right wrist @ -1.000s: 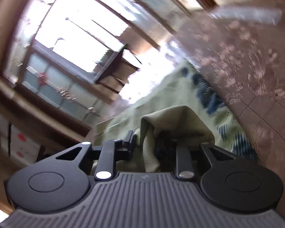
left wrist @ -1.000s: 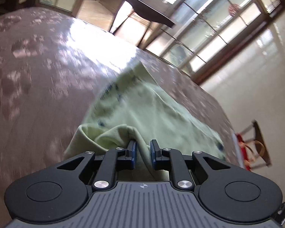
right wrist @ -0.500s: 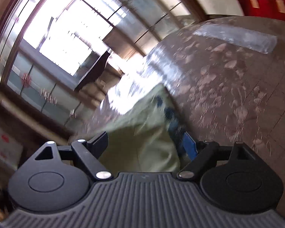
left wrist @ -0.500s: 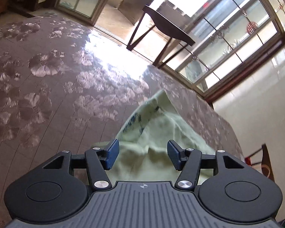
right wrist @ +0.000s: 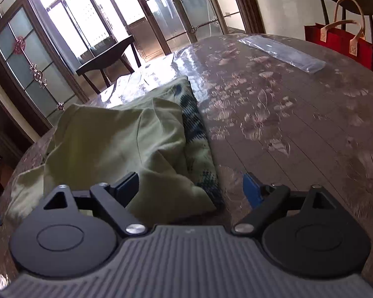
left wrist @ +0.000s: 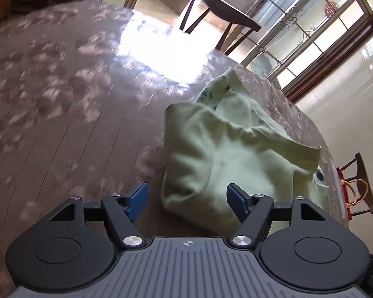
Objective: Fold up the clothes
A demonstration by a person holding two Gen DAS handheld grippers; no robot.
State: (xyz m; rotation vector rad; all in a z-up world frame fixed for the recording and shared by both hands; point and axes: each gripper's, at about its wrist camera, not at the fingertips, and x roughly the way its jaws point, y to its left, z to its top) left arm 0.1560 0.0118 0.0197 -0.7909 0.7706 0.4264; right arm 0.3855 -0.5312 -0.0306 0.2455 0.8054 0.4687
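Note:
A pale green garment (left wrist: 236, 154) with a dark blue print lies folded over on the brown flowered tablecloth (left wrist: 62, 99). My left gripper (left wrist: 186, 200) hovers at the garment's near left corner, its jaws opening; that corner lies between the blue pads (left wrist: 236, 202) without being pressed. In the right wrist view the same garment (right wrist: 112, 144) fills the left half, its printed layer showing along the right edge. My right gripper (right wrist: 191, 188) is at the near right corner, jaws opening, with the cloth corner loose between them.
A clear plastic bag (right wrist: 283, 52) lies on the far part of the table. A red tote bag (right wrist: 340, 39) hangs on a dark chair beyond the table edge. Another dark chair (left wrist: 223, 12) stands before the glass doors. Bare cloth-covered table (right wrist: 298, 124) extends to the right.
Both grippers let go of the green garment and spread wide. The cloth dropped onto the table as a folded layer, and both hands drew back towards its near corners.

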